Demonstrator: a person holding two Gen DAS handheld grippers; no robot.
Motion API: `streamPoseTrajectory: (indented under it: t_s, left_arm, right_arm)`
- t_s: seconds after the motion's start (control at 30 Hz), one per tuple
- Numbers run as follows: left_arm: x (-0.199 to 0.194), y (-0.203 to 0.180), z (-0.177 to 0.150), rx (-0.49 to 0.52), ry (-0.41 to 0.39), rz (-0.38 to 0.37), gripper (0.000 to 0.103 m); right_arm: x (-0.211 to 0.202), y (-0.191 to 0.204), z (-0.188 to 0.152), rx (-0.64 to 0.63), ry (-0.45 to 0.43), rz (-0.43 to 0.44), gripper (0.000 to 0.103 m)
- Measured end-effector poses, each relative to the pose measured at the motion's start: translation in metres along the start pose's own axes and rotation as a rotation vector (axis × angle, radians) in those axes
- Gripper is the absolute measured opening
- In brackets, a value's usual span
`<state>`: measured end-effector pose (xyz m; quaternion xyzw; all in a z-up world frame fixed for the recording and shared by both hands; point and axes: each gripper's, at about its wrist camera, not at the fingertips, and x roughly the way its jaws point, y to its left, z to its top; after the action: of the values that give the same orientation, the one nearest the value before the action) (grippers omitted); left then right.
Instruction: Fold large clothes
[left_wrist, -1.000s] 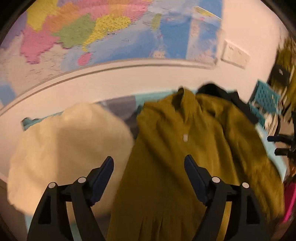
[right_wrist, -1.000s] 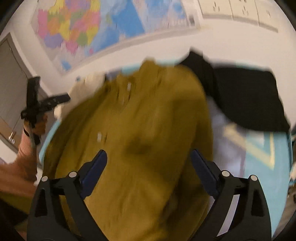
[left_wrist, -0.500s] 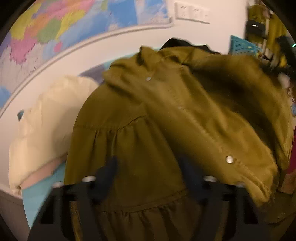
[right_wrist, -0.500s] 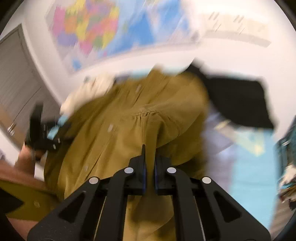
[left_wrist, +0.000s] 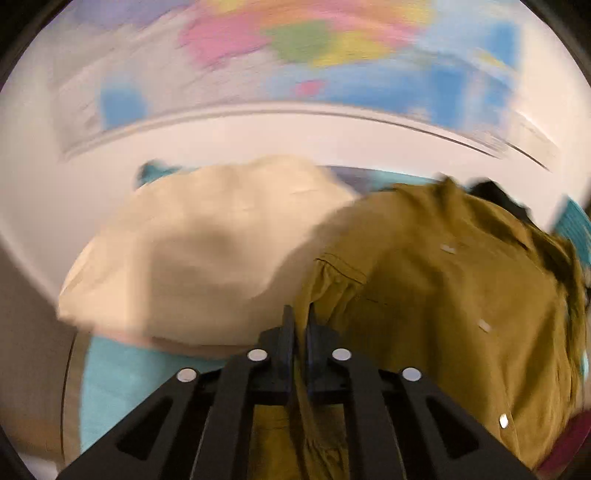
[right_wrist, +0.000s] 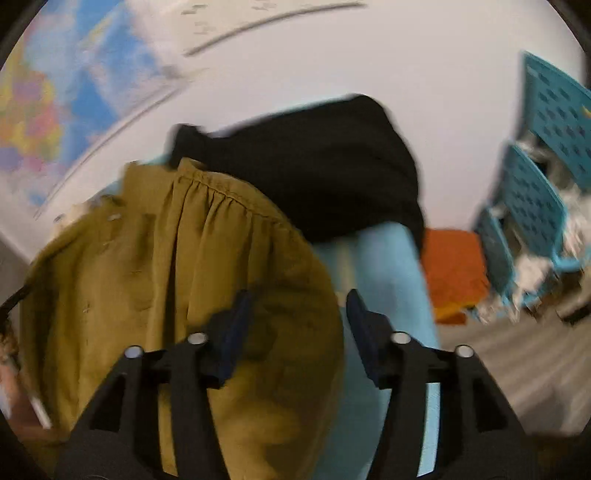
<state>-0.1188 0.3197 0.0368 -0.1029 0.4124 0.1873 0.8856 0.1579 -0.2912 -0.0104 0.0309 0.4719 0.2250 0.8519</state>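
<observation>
While the olive shirt (left_wrist: 443, 295) lies spread on the teal surface (left_wrist: 110, 380), between a cream garment (left_wrist: 207, 251) far left and a black garment (right_wrist: 314, 162) far right, the left gripper (left_wrist: 300, 325) is closing, jaws nearly together on a pinch of its left edge. Right gripper (right_wrist: 295, 325): jaws opening, pads clear of the cloth beneath, nothing held. Step judged: a side fold. Next move calls for carrying the pinched edge rightward across the body, right gripper steadying.
</observation>
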Motion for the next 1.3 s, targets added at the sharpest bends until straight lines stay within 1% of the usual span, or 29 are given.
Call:
streamPoseTrajectory:
  t_s: [0.03,0.07,0.1,0.13,0.17,0.23,0.3,0.33,0.4,0.43,0.47,0.5,0.53,0.57,0.6,0.63,0.67,0.7,0.77,0.8,0.83,0.9,0.93,1.0,1.07,1.13,1.23,1.3]
  left_arm:
    - [0.005,0.006,0.002,-0.003,0.015,0.045,0.024]
    - [0.006,0.007,0.004,-0.001,0.019,0.085,0.043]
    - [0.008,0.007,0.004,0.003,0.022,0.143,0.053]
    - [0.007,0.006,0.004,-0.002,0.023,0.166,0.067]
    - [0.006,0.009,0.003,-0.007,0.019,0.142,0.065]
    - [0.000,0.005,0.000,-0.002,-0.009,0.073,0.065]
    - [-0.010,-0.009,-0.003,0.034,-0.056,0.054,0.065]
    - [-0.015,-0.016,-0.005,0.053,-0.081,0.042,0.065]
    - [-0.022,-0.031,-0.007,0.074,-0.103,0.025,0.065]
    - [-0.027,-0.038,-0.008,0.086,-0.120,0.015,0.065]
    - [-0.029,-0.043,-0.008,0.096,-0.131,0.004,0.065]
    - [-0.032,-0.047,-0.008,0.107,-0.147,-0.014,0.066]
    - [-0.036,-0.051,-0.008,0.113,-0.162,-0.031,0.068]
    - [-0.039,-0.056,-0.008,0.118,-0.171,-0.044,0.069]
    - [-0.042,-0.059,-0.008,0.122,-0.178,-0.055,0.070]
    - [-0.043,-0.062,-0.008,0.128,-0.180,-0.071,0.070]
    - [-0.044,-0.067,-0.008,0.135,-0.178,-0.080,0.070]
    - [-0.045,-0.072,-0.009,0.148,-0.176,-0.086,0.070]
    - [-0.045,-0.079,-0.010,0.173,-0.178,-0.098,0.070]
    - [-0.045,-0.082,-0.010,0.185,-0.178,-0.110,0.070]
    - [-0.045,-0.086,-0.010,0.198,-0.176,-0.130,0.070]
    - [-0.044,-0.092,-0.008,0.220,-0.177,-0.162,0.070]
    - [-0.045,-0.097,-0.007,0.233,-0.181,-0.183,0.070]
    - [-0.044,-0.102,-0.004,0.246,-0.184,-0.210,0.070]
    - [-0.045,-0.111,-0.002,0.266,-0.182,-0.258,0.070]
    - [-0.044,-0.117,-0.001,0.284,-0.183,-0.282,0.070]
    - [-0.043,-0.128,0.002,0.306,-0.168,-0.356,0.071]
    - [-0.041,-0.132,0.001,0.314,-0.154,-0.386,0.072]
  right_arm:
    - [-0.003,-0.006,-0.002,0.043,-0.009,0.005,0.067]
    - [-0.011,-0.011,-0.006,0.084,-0.043,0.016,0.070]
    - [-0.022,-0.010,-0.009,0.084,-0.079,0.031,0.070]
    - [-0.033,-0.006,-0.012,0.066,-0.110,0.043,0.074]
    - [-0.041,-0.002,-0.014,0.045,-0.129,0.051,0.083]
    - [-0.056,0.024,-0.025,-0.028,-0.159,0.084,0.092]
    - [-0.058,0.048,-0.038,-0.118,-0.140,0.117,0.092]
    - [-0.055,0.061,-0.046,-0.161,-0.124,0.106,0.092]
    - [-0.044,0.080,-0.061,-0.233,-0.084,0.069,0.092]
    - [-0.035,0.088,-0.068,-0.271,-0.061,0.022,0.092]
    - [-0.024,0.091,-0.073,-0.295,-0.032,-0.025,0.091]
    - [-0.017,0.091,-0.076,-0.301,-0.015,-0.047,0.088]
    - [-0.012,0.090,-0.076,-0.300,0.000,-0.055,0.072]
    - [-0.006,0.086,-0.075,-0.293,0.025,-0.053,0.051]
    - [-0.005,0.082,-0.074,-0.287,0.032,-0.051,0.040]
    - [-0.008,0.078,-0.070,-0.280,0.027,-0.034,0.020]
    - [-0.014,0.074,-0.066,-0.264,0.015,0.005,0.016]
    - [-0.027,0.068,-0.060,-0.236,-0.005,0.058,0.014]
    - [-0.055,0.063,-0.050,-0.199,-0.050,0.135,0.008]
    - [-0.074,0.066,-0.042,-0.192,-0.073,0.192,0.008]
    - [-0.094,0.072,-0.034,-0.206,-0.095,0.241,0.008]
    - [-0.128,0.088,-0.021,-0.235,-0.135,0.310,0.008]
    - [-0.137,0.096,-0.018,-0.246,-0.145,0.331,0.008]
    - [-0.154,0.121,-0.008,-0.283,-0.157,0.402,0.008]
    - [-0.154,0.146,-0.001,-0.330,-0.148,0.435,0.008]
    - [-0.142,0.174,0.008,-0.357,-0.118,0.490,0.008]
    - [-0.109,0.213,0.014,-0.381,-0.046,0.548,0.008]
    - [-0.082,0.237,0.016,-0.394,0.004,0.565,0.008]
